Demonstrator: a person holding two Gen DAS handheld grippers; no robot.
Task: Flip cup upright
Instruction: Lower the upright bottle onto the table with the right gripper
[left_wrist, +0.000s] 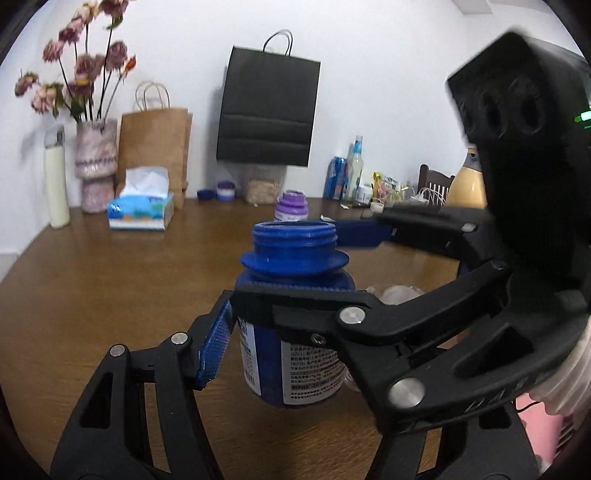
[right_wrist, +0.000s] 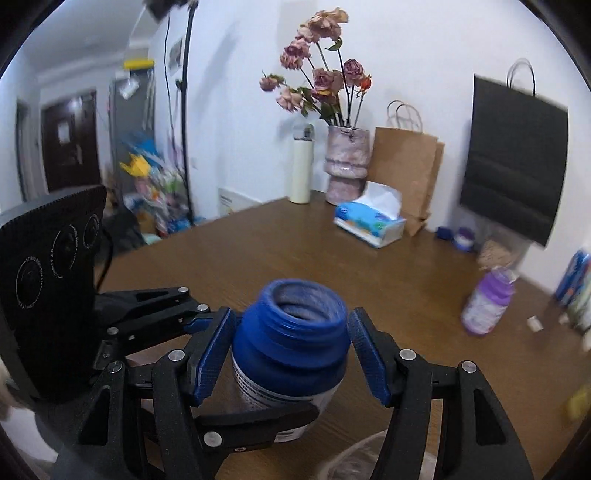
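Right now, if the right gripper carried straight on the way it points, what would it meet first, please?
The blue bottle, which already sits upright between the right gripper's open fingers, so it would press into it almost at once; depth is unclear.

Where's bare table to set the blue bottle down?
Open wood lies between the blue bottle, the tissue box and the purple bottle. The back edge is crowded: vase, brown bag, small jars.
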